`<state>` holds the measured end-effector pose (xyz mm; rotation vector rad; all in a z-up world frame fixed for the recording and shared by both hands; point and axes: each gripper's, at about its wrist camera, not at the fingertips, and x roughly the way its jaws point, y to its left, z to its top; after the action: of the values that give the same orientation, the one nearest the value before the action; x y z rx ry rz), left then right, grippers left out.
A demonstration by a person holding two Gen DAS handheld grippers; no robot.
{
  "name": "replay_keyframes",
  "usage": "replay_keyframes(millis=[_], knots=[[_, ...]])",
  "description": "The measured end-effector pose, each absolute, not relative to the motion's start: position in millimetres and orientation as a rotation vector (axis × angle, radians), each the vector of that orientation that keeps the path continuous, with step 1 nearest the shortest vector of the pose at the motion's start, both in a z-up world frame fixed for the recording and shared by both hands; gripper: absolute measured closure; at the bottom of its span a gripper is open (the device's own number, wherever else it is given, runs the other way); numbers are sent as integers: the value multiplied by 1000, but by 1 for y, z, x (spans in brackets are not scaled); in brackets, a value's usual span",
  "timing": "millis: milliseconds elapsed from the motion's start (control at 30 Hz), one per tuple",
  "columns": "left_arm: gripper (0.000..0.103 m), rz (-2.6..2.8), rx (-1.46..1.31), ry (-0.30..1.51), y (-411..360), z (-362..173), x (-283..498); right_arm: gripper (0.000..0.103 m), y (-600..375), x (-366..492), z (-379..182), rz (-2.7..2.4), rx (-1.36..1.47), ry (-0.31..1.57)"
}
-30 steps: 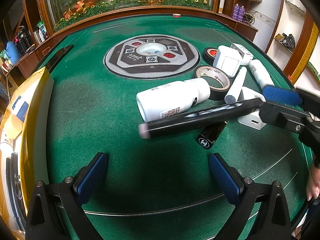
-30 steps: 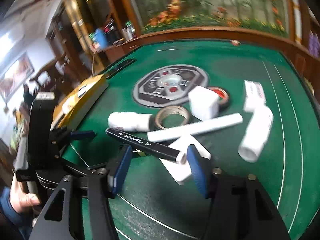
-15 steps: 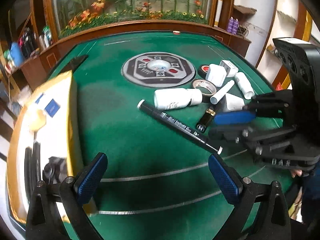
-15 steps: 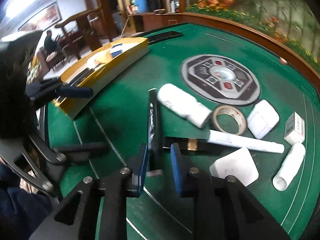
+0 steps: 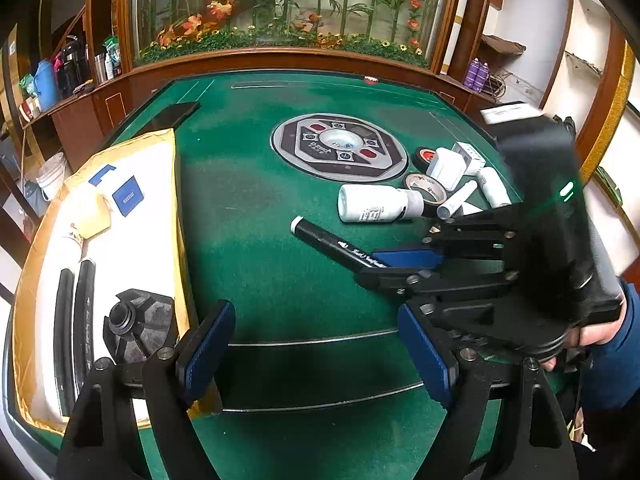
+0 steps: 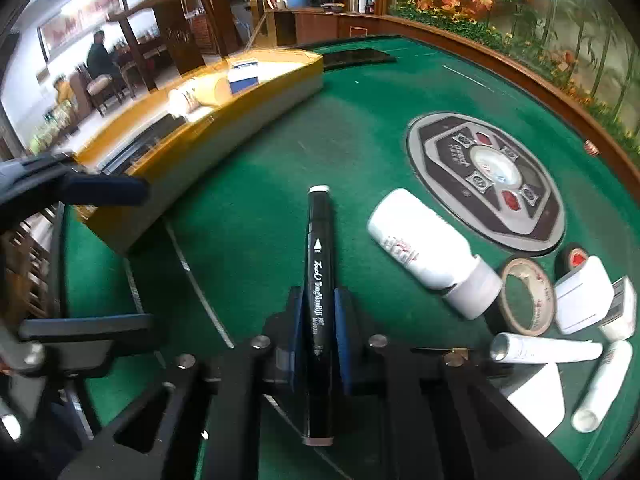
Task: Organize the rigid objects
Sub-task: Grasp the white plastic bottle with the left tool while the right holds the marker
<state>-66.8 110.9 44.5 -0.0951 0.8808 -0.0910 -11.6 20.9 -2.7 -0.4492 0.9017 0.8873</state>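
Note:
My right gripper [image 6: 319,320] is shut on a black marker [image 6: 319,248], whose white-tipped end points ahead over the green felt. In the left wrist view the same marker [image 5: 336,246] sticks out to the left of the right gripper [image 5: 400,264], between the clutter and the yellow box [image 5: 182,240]. Low in that view, my left gripper [image 5: 316,354] has its jaws wide and closing, with only felt between them. One of its fingers [image 6: 104,190] shows beside the yellow box [image 6: 224,136] in the right wrist view.
A white bottle [image 6: 424,256], a tape roll [image 6: 524,296], white tubes [image 6: 548,350] and small white boxes [image 6: 584,300] lie at the right. The yellow box holds black parts [image 5: 136,326] and a blue card [image 5: 128,196]. A round control panel [image 5: 340,146] sits mid-table. A hand [image 5: 600,332] holds the right gripper.
The right gripper shut on the marker and carried it left, away from the clutter, toward the yellow box. The left gripper pulled back; the box now fills more of its view.

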Motion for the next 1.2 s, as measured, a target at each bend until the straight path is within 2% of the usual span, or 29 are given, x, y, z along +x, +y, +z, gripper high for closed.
replay_keyframes(millis=[100,233,433,633,833,867,900,933,1200], knots=[[17,-107,-93,881,110,49,-58,89,-5,1,13,973,-242,914],[17,-138,-12,873,99,64,-40,89,-50,20,44,982,4,822],[17,-280,294,924,59,68,16,89,-107,40,64,848,244,699],[17,-392,497,1022,36,47,61,89,-129,60,66,788,370,704],[15,-383,647,1084,11,14,72,89,-129,62,65,796,384,723],[16,-372,634,1077,12,12,73,89,-130,62,64,797,385,724],[24,-375,581,1071,16,14,74,89,-130,62,65,795,386,724],[42,-372,546,1077,19,13,77,89,-128,63,64,796,384,728],[42,-250,205,1070,35,14,46,89,-127,68,61,795,382,753]])
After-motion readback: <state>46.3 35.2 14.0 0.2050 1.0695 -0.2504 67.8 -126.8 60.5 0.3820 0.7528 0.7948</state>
